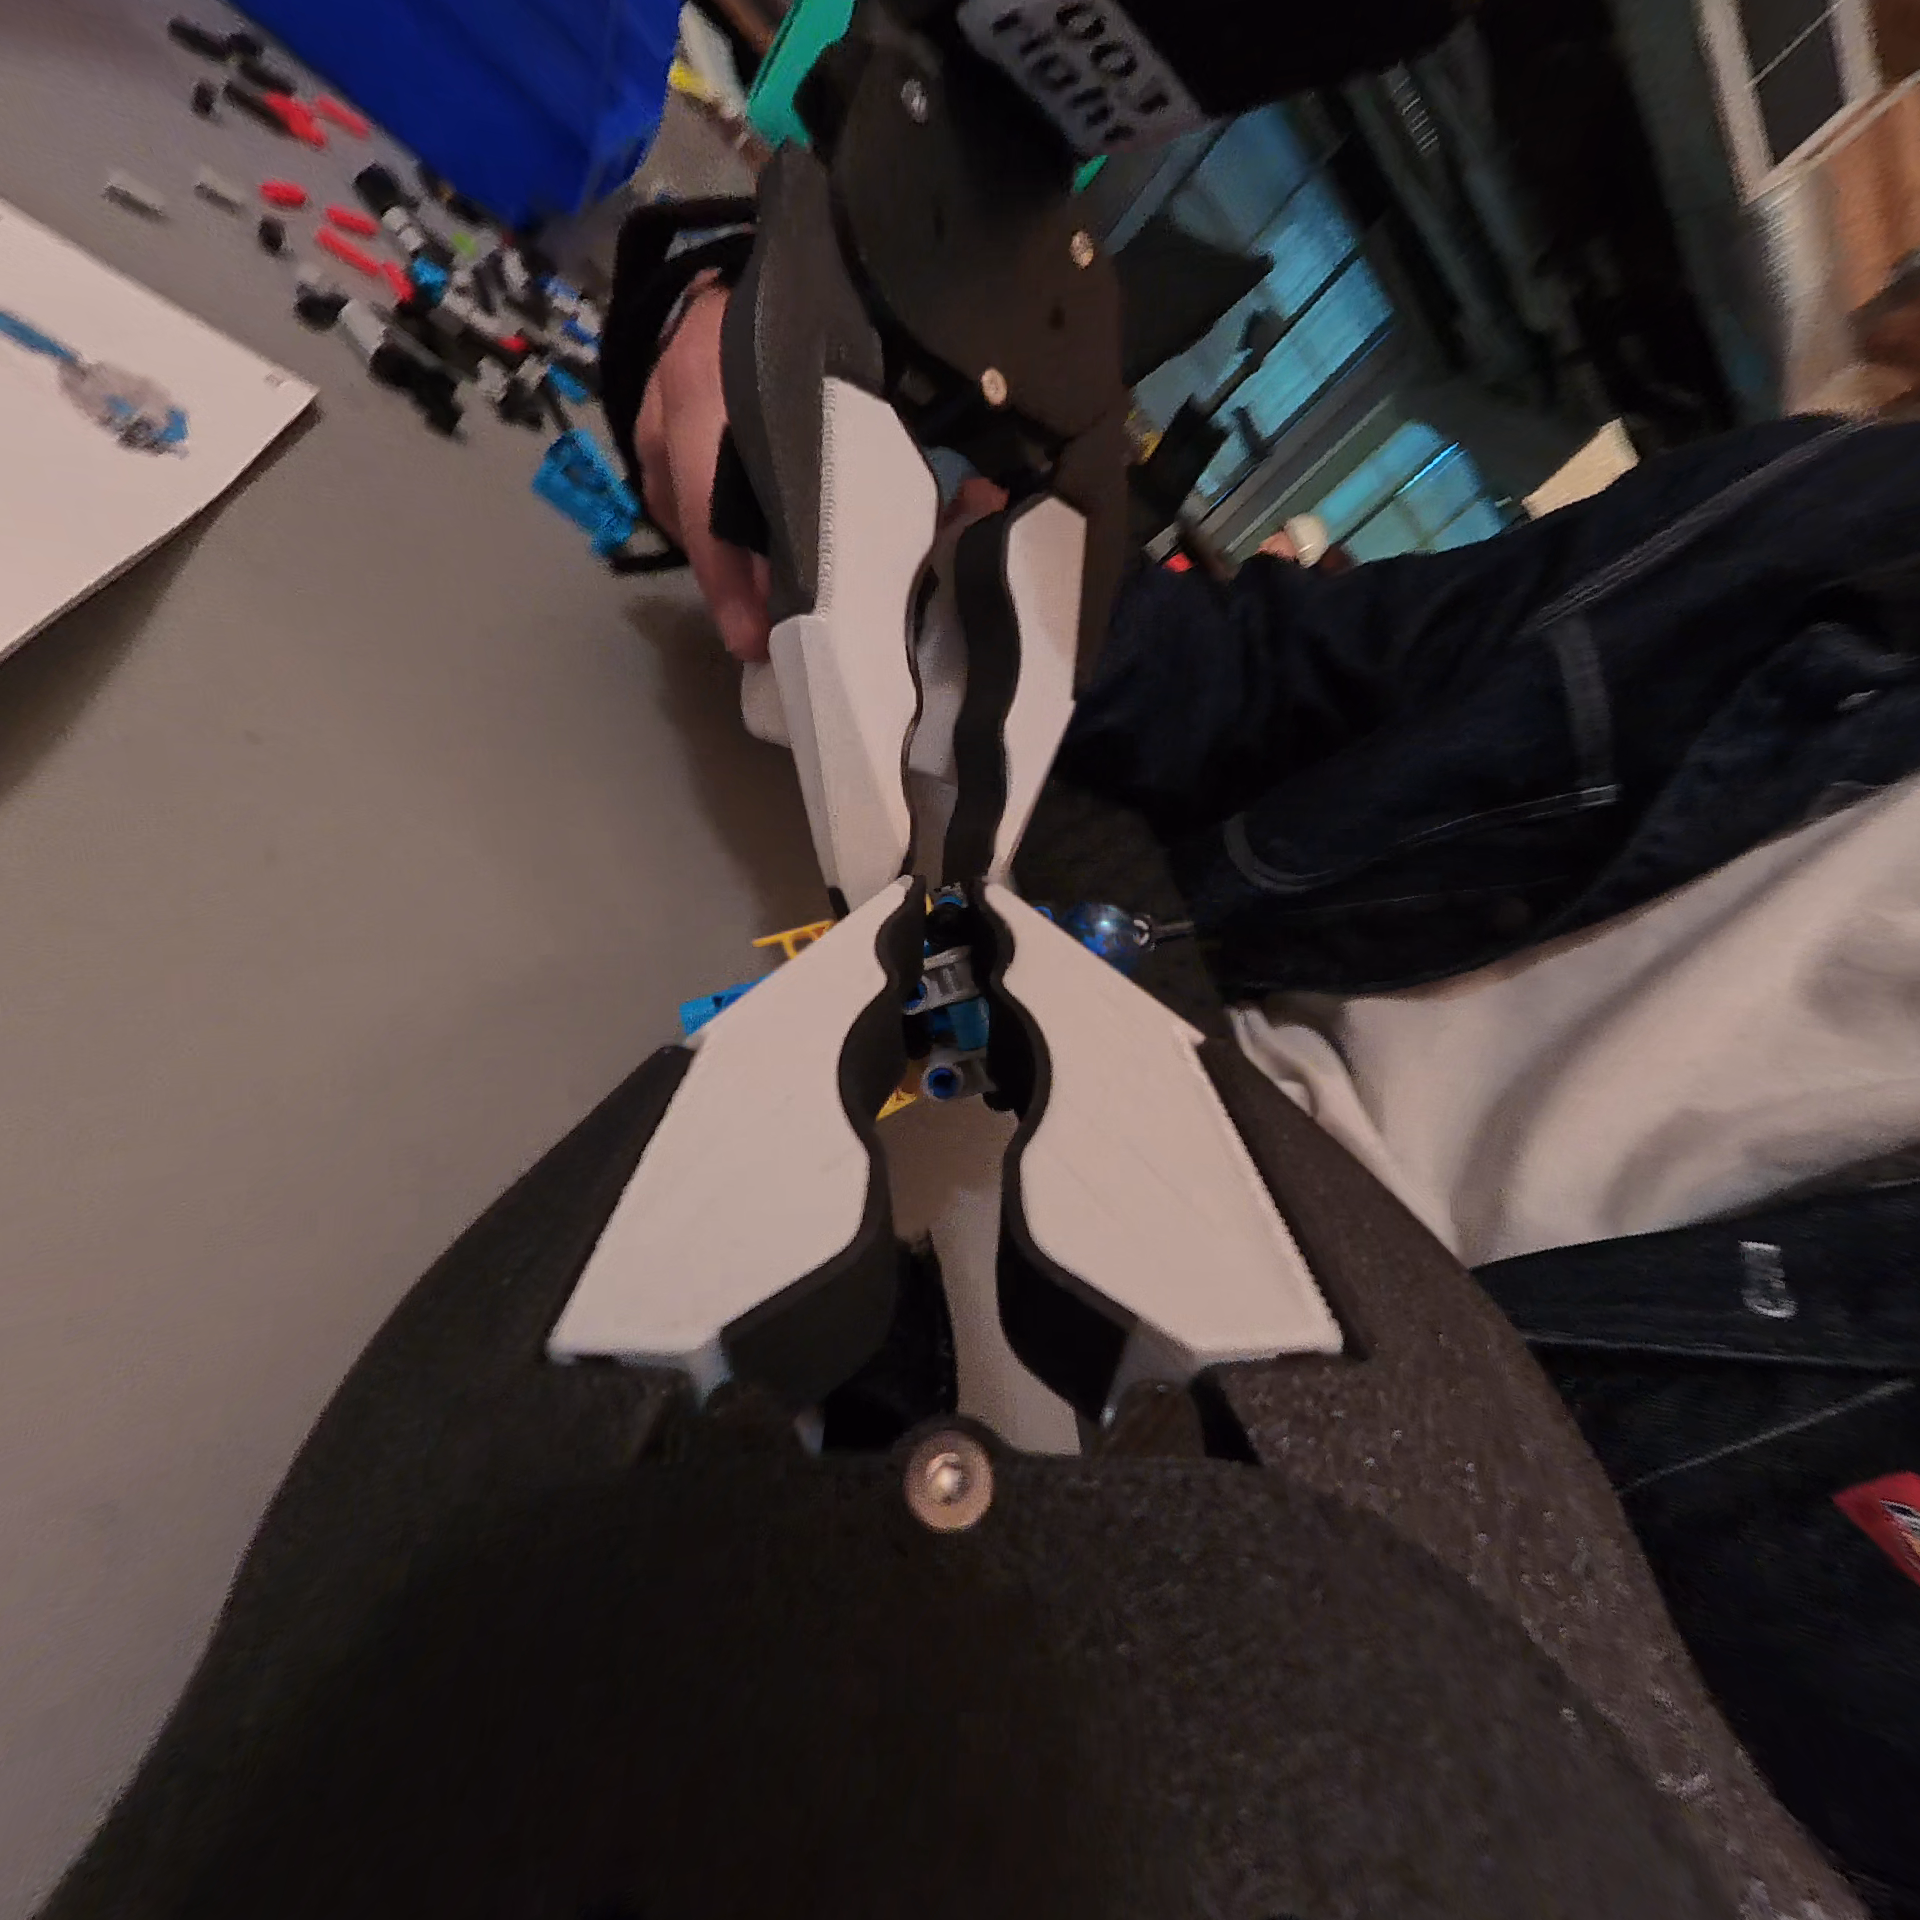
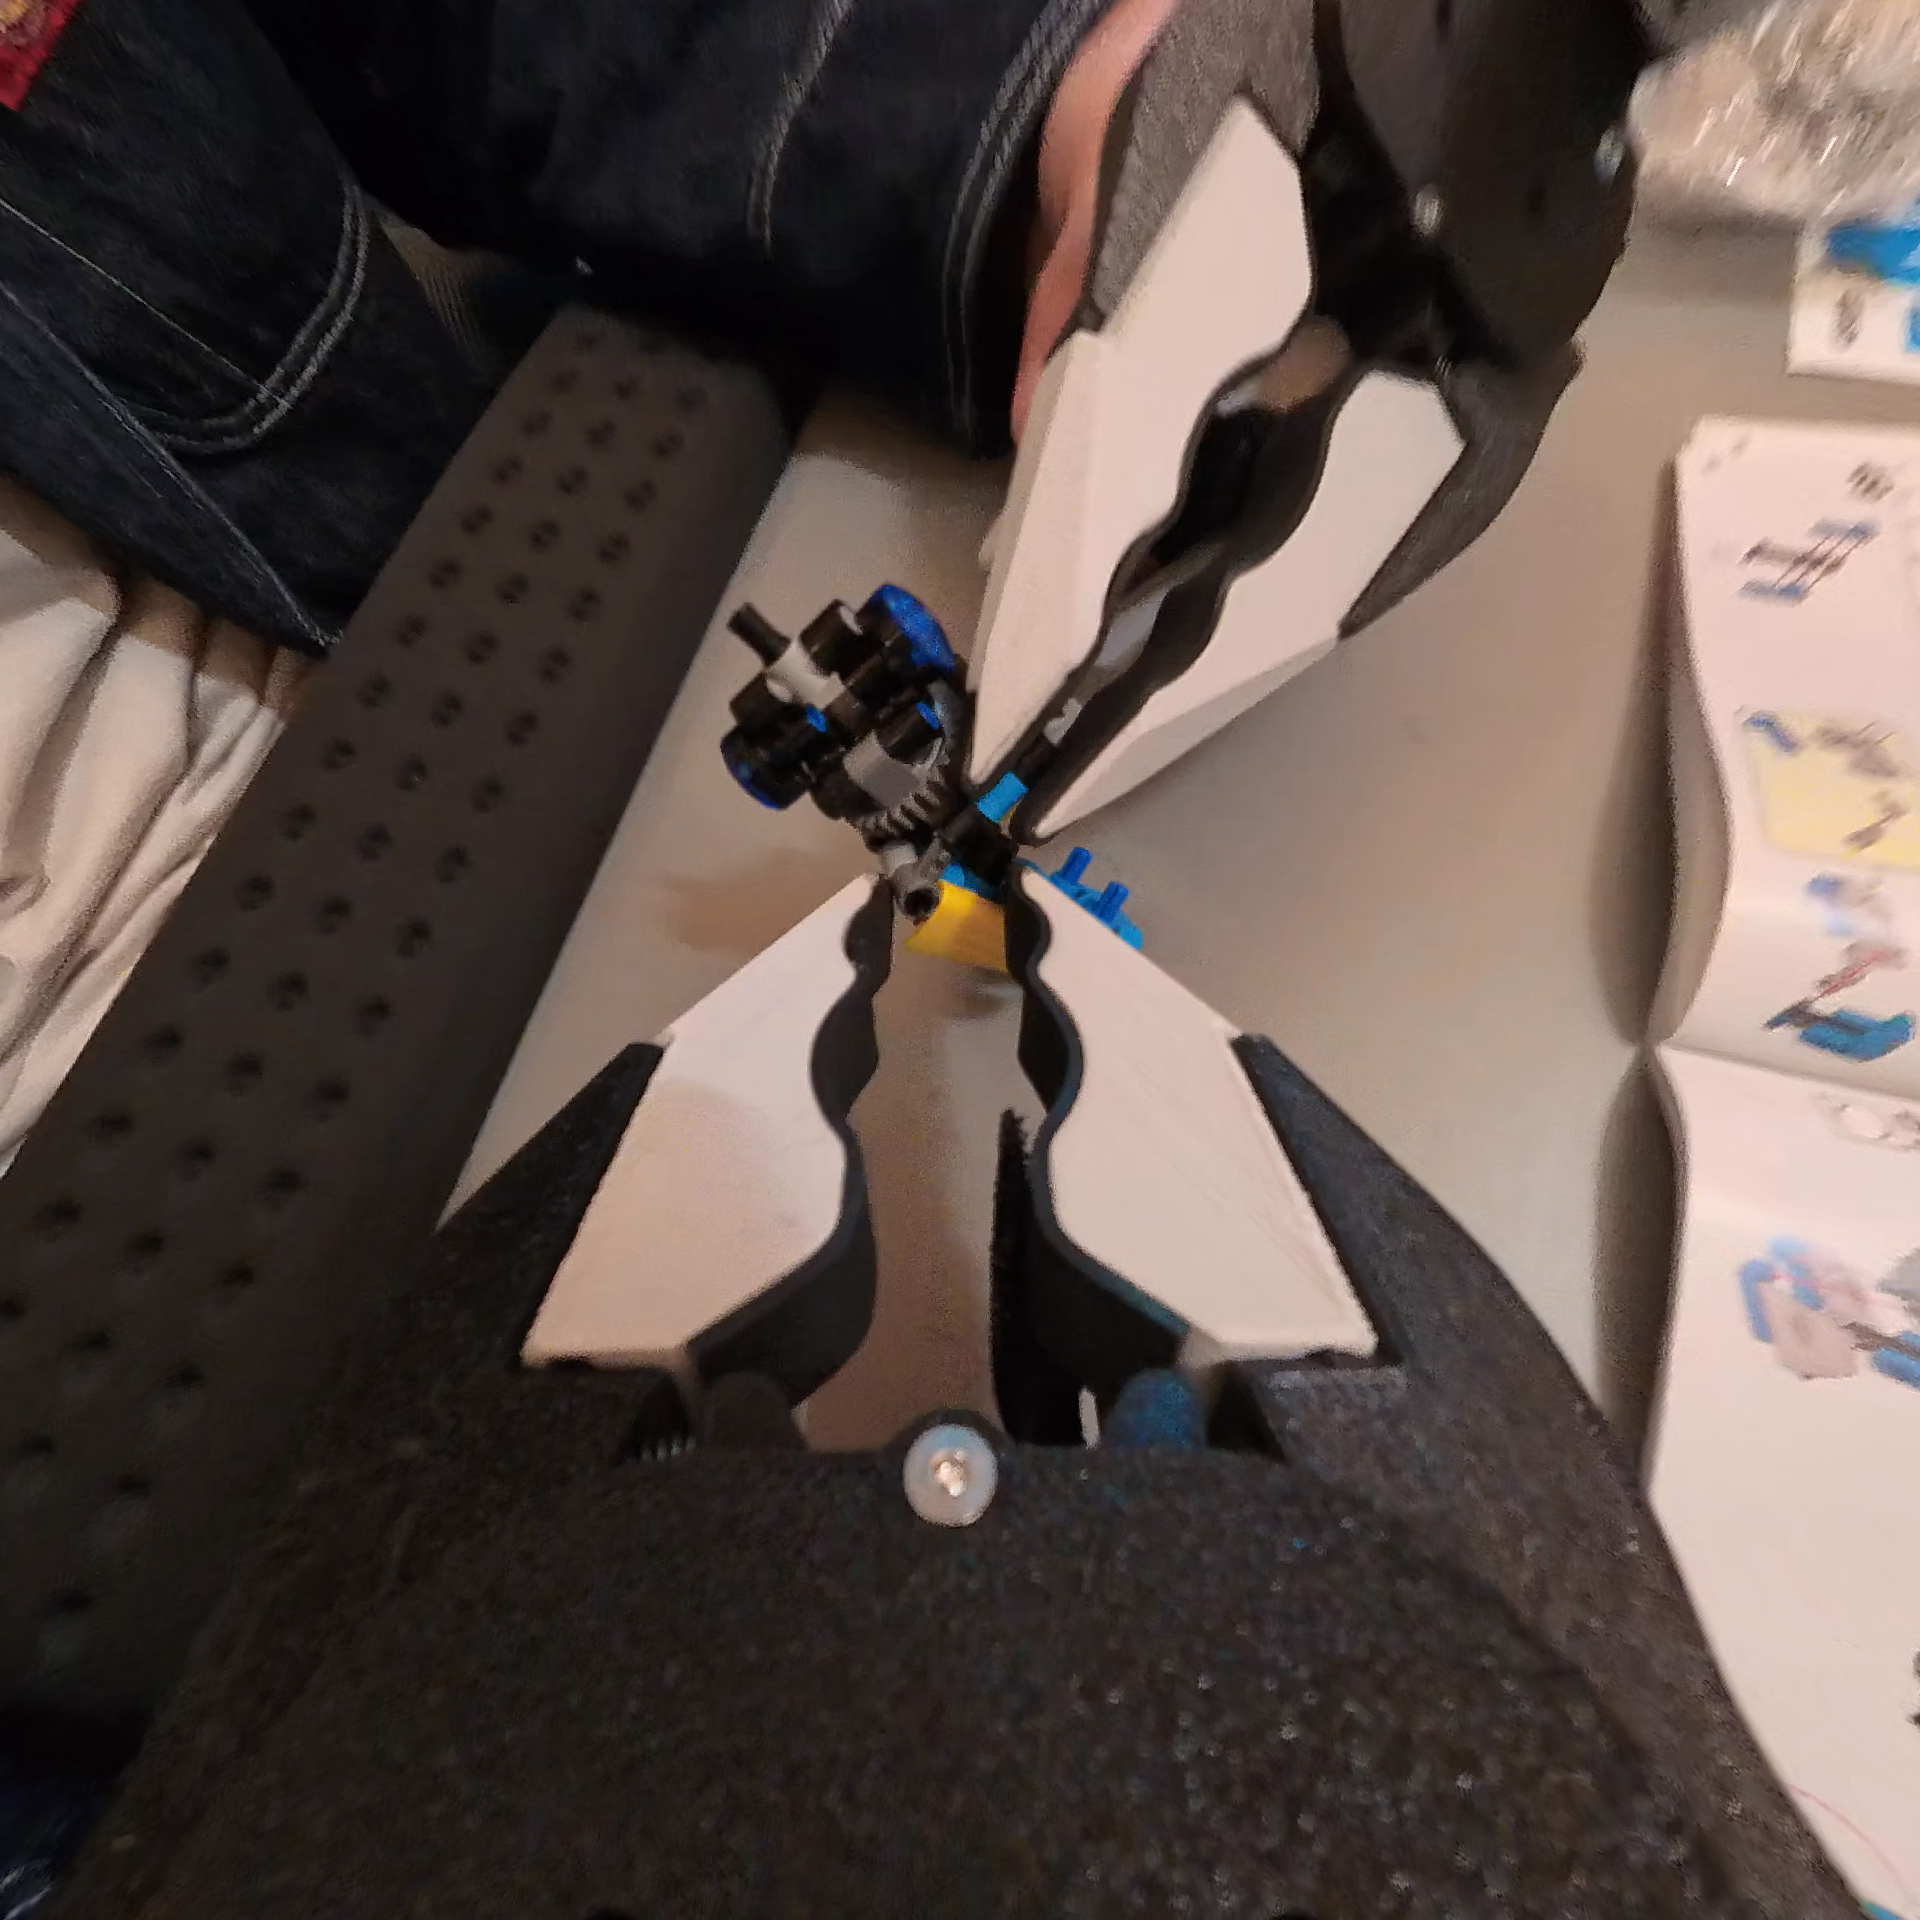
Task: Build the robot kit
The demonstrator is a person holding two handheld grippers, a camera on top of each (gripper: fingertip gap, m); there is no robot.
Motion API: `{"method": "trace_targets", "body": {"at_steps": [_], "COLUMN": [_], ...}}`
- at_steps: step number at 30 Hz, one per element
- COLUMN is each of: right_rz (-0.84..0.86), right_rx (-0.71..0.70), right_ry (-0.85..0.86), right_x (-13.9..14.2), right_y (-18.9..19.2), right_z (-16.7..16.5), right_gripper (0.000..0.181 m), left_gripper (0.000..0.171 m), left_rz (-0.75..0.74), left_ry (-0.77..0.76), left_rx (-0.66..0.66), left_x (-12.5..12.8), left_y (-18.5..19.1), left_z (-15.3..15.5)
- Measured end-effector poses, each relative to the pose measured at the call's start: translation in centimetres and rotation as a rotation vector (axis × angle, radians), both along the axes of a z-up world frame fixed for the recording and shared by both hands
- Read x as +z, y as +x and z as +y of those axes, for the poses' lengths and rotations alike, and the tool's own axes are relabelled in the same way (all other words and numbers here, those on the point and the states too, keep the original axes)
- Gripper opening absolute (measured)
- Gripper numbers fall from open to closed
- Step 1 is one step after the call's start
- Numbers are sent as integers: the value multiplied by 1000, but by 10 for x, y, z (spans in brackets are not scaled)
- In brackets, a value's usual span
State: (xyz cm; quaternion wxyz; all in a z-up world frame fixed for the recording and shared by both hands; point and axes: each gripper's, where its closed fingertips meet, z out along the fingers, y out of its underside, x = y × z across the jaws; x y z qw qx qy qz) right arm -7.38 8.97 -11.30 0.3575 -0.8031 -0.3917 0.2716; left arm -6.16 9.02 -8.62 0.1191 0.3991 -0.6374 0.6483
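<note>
One small brick assembly point(image 1: 948, 987) is clamped by two grippers tip to tip. The left gripper point(image 1: 945, 896) and right gripper point(image 2: 961, 883) are each narrowed onto it. One booklet point(image 2: 1787, 935) is seen nearby.

both grippers white-fingered with wavy black pads; toy brick assembly point(image 2: 862, 727) black, grey, blue and yellow; table point(image 1: 312, 831) plain beige; loose bricks point(image 1: 416, 281) red, black, blue; perforated mat point(image 2: 416, 831) dark grey

Grey tabletop point(image 1: 343, 831): white printed sheet point(image 1: 114, 416) at ten o'clock, scattered small black, red and blue building pieces point(image 1: 416, 281) at eleven, blue block point(image 1: 582, 488) beside them; open instruction booklet point(image 2: 1787, 935) at three o'clock in right wrist view
</note>
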Motion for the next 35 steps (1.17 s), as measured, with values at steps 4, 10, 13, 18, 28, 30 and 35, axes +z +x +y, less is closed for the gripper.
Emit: {"method": "trace_targets", "body": {"at_steps": [4,10,13,18,28,30,35], "right_rz": [14,64,-43,-51,38,76,121], "right_rx": [-11,-26,-19,-58,-171,-173,-174], "right_ry": [-47,-102,-123,-93,-51,-32,35], "right_x": [-13,-17,-38,-38,-29,-21,-8], "right_y": [2,0,2,4,8,7,1], "right_z": [1,0,-4,-8,-14,-15,-15], "right_gripper": [21,22,16,16,27,27,17], "left_gripper": [7,7,7,6,6,6,0], "left_rz": [6,-43,-54,-90,-232,-267,-334], "left_ry": [99,314,545,619,652,626,576], "left_rx": [28,13,-38,-15,-22,-15,62], "left_x": [-10,-20,-43,-43,-35,-27,-9], "left_y": [4,1,-4,0,2,2,9], "left_z": [1,-7,-19,-24,-33,-34,-35]}}
